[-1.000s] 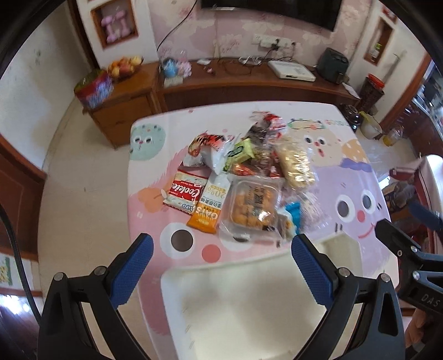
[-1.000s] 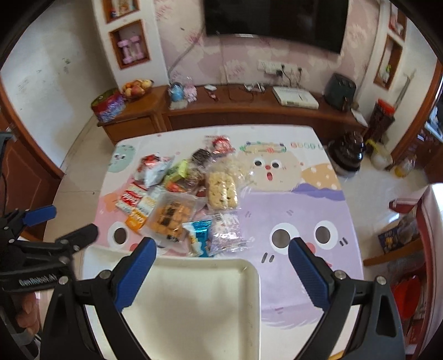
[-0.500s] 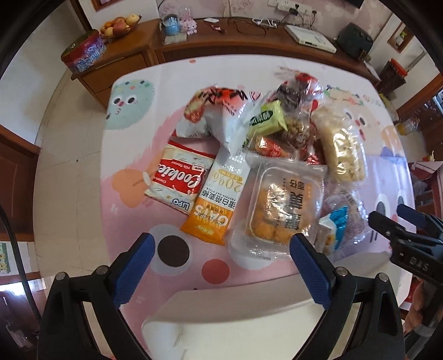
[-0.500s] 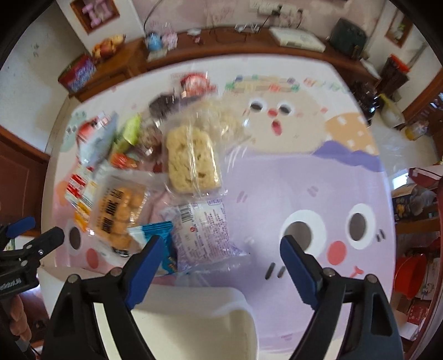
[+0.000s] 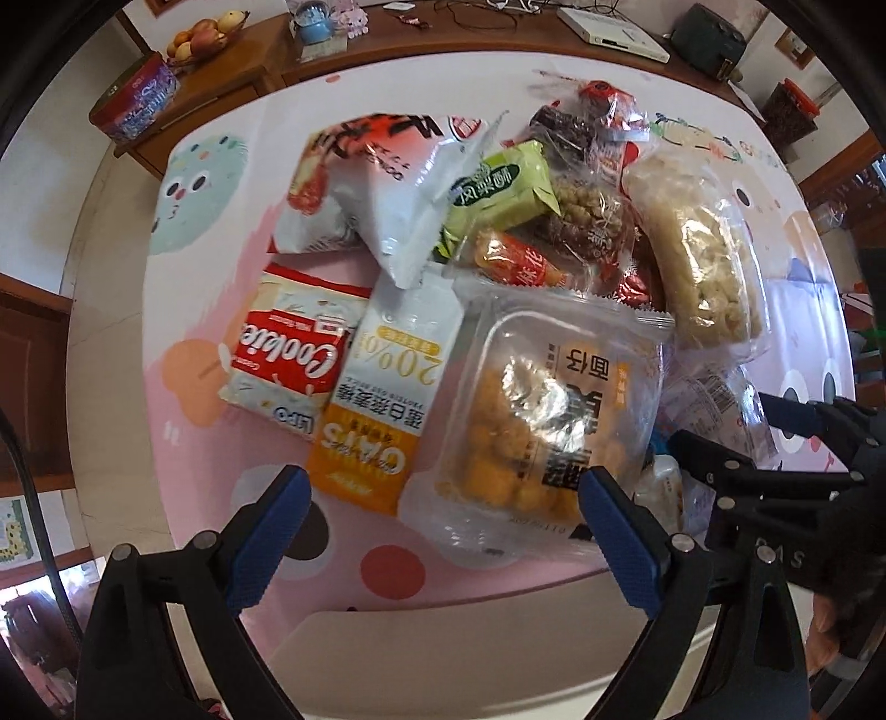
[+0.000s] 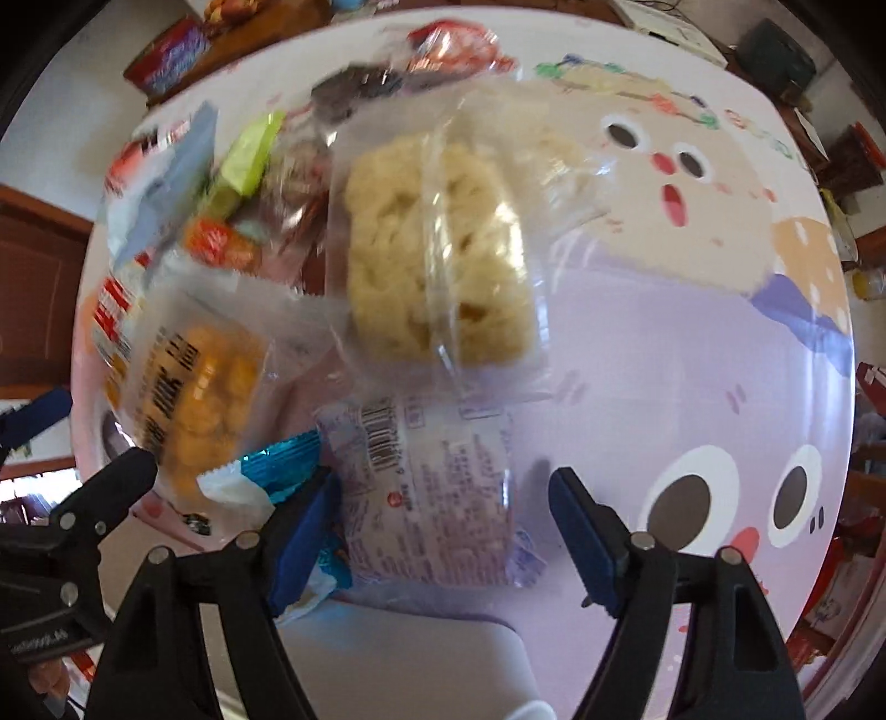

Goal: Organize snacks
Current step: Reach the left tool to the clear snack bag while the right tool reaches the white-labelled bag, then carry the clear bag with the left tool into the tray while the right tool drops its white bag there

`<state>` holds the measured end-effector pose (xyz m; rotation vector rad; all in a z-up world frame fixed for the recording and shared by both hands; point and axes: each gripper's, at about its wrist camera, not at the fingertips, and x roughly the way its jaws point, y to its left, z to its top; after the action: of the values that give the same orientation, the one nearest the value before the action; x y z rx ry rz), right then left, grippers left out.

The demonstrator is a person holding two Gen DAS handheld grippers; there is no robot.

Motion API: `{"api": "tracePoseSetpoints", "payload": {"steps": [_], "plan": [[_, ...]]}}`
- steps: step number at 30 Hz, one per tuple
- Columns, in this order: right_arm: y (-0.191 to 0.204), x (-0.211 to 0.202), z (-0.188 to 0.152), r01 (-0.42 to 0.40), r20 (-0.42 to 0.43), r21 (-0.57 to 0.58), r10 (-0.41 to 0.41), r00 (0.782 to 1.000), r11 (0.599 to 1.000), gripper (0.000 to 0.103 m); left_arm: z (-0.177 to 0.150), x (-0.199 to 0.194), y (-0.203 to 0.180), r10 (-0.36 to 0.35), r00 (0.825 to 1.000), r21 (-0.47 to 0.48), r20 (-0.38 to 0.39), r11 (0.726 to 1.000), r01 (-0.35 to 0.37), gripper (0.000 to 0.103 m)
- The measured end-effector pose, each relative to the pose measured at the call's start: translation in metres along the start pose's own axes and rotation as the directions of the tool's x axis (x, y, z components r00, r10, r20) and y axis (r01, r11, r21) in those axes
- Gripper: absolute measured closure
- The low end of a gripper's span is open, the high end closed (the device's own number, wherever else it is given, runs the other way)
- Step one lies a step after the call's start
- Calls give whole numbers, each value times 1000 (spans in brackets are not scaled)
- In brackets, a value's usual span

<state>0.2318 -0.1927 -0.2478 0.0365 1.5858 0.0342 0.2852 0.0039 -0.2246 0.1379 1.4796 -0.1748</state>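
My right gripper [image 6: 443,531] jaws just closing, still unclamped, straddling crinkly pale-lilac snack packet [image 6: 426,498] lower centre; my left gripper [image 5: 443,531] gapes wide over glossy clear puff-ball tray [image 5: 531,426].

We see a long wooden sideboard [image 5: 277,61] running along the far wall, carrying a bowl of fruit [image 5: 202,36], a patterned tin [image 5: 135,99], a small blue pot [image 5: 313,14] and a flat white box [image 5: 612,33] with cables beside it. The floor [image 5: 83,221] is pale tile, the wall [image 5: 50,111] to the left is white, and dark wood panelling [image 5: 30,376] stands at the left edge. Bright daylight falls across the cartoon-faced tablecloth [image 6: 692,310], and a red-lidded jar [image 5: 789,108] sits at the far right.
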Motion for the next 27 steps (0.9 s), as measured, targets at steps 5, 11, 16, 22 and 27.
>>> {"api": "tracePoseSetpoints", "payload": {"steps": [5, 11, 16, 22, 27], "plan": [[-4, 1, -6, -26, -6, 50, 26, 1000, 998, 49, 10, 7, -11, -11, 1000, 5, -17, 1000, 11, 6], [-33, -1, -22, -21, 1, 164, 21, 1000, 986, 51, 24, 13, -37, -13, 999, 28, -30, 1000, 14, 6], [-46, -2, -35, -42, 29, 219, 36, 999, 975, 52, 33, 32, -60, 12, 996, 37, -83, 999, -9, 12], [-60, -13, -40, -71, 83, 236, 52, 995, 969, 52, 29, 44, -77, 56, 996, 59, -74, 997, -52, 32], [-63, -42, -44, -85, 168, 222, 48, 985, 971, 53, 12, 23, -68, 5, 1000, 12, -28, 1000, -5, 41]]}}
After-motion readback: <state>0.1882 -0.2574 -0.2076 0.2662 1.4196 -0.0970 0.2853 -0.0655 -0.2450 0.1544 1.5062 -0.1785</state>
